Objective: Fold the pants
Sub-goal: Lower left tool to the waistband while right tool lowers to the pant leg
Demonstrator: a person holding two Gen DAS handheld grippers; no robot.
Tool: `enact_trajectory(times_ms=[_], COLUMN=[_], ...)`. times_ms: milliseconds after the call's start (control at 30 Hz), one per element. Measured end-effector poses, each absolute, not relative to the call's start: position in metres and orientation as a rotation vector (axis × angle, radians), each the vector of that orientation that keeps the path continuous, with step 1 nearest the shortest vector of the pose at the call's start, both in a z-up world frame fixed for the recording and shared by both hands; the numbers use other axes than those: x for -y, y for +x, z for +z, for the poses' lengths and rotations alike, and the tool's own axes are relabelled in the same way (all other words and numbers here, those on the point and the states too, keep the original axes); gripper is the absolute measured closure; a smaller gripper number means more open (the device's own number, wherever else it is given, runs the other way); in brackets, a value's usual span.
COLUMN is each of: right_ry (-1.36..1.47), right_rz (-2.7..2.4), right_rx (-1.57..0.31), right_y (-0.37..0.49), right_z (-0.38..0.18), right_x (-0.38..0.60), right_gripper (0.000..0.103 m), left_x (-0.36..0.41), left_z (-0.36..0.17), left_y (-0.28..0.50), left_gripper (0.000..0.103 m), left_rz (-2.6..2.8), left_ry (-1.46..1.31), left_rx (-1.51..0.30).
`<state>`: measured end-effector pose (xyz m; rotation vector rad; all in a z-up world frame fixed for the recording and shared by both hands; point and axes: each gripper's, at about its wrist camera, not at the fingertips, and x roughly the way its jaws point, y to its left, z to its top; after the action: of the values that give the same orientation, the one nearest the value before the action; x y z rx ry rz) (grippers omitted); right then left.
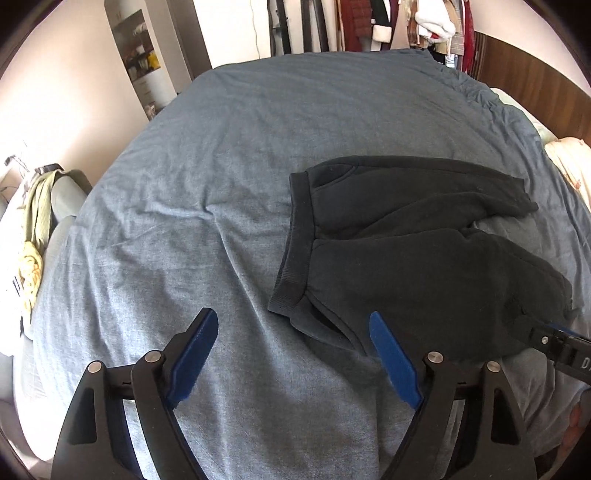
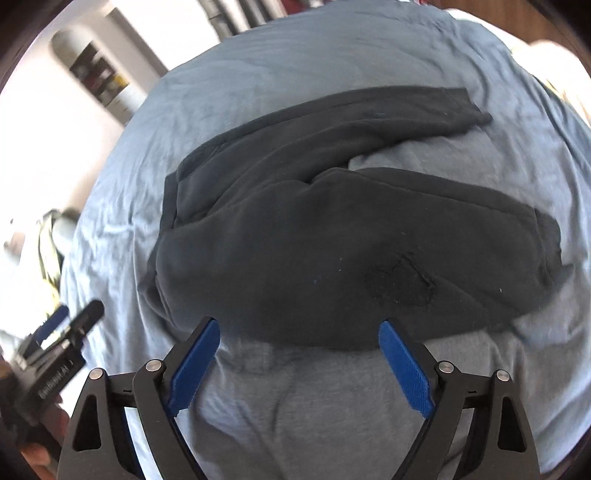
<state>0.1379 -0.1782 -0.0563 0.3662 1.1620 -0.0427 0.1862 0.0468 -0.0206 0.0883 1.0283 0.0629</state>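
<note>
Left gripper (image 1: 293, 326): black angular finger arms, blue ribbed pads (image 1: 391, 354), and round silver pivot screws are fitted. Right gripper (image 2: 299, 334): the same black build, blue textured pads (image 2: 404, 363) and silver screws are shown. White lettering is printed on each black body.

Bare bed sheet (image 1: 192, 206) is seen across left and centre of the left wrist view: free passage there. Right half is occupied by black pants (image 1: 413, 251). Upper edge is blocked by hanging clothes (image 1: 388, 26).
</note>
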Motion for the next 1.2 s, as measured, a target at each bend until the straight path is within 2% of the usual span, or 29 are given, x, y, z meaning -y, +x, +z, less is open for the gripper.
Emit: enact_trajectory(times_ms=[67, 133, 333, 467, 700, 833, 1067, 1133, 1200], right_ry=[0.419, 0.442, 0.511, 0.601, 0.704, 0.739, 0.793, 0.809, 0.802], right_rz=[-0.057, -0.054, -0.074, -0.138, -0.185, -0.201, -0.227, -0.236, -0.234], right_rx=[-1.176, -1.2, -1.262, -1.291, -1.308, -1.33, -1.341, -1.343, -1.353], right_y=[0.139, 0.143, 0.148, 0.144, 0.146, 0.146, 0.152, 0.154, 0.157], right_z=[-0.057, -0.062, -0.086, -0.104, -0.126, -0.14, -0.159, -0.163, -0.165], right_x=[0.182, 0.185, 0.192, 0.199, 0.2, 0.199, 0.211, 0.216, 0.217], right_gripper=[0.015, 0.016, 0.023, 0.03, 0.031, 0.031, 0.035, 0.04, 0.052], left_x=[-0.049, -0.05, -0.046, -0.043, -0.048, -0.052, -0.043, -0.042, -0.042], left_z=[-0.025, -0.032, -0.062, -0.084, -0.101, -0.111, -0.128, -0.131, -0.133], left_y=[0.189, 0.193, 0.203, 0.21, 0.223, 0.23, 0.235, 0.236, 0.238], left_gripper=[0.024, 0.033, 0.039, 0.049, 0.05, 0.054, 0.054, 0.055, 0.064], left_rz=[0.078, 0.085, 0.062, 0.033, 0.033, 0.038, 0.036, 0.033, 0.024], left_ry=[0.068, 0.035, -0.048, -0.055, -0.08, -0.097, -0.025, -0.016, -0.031], left_rx=[-1.047, -1.065, -1.149, -1.218, -1.254, -1.275, -1.292, -1.297, -1.306])
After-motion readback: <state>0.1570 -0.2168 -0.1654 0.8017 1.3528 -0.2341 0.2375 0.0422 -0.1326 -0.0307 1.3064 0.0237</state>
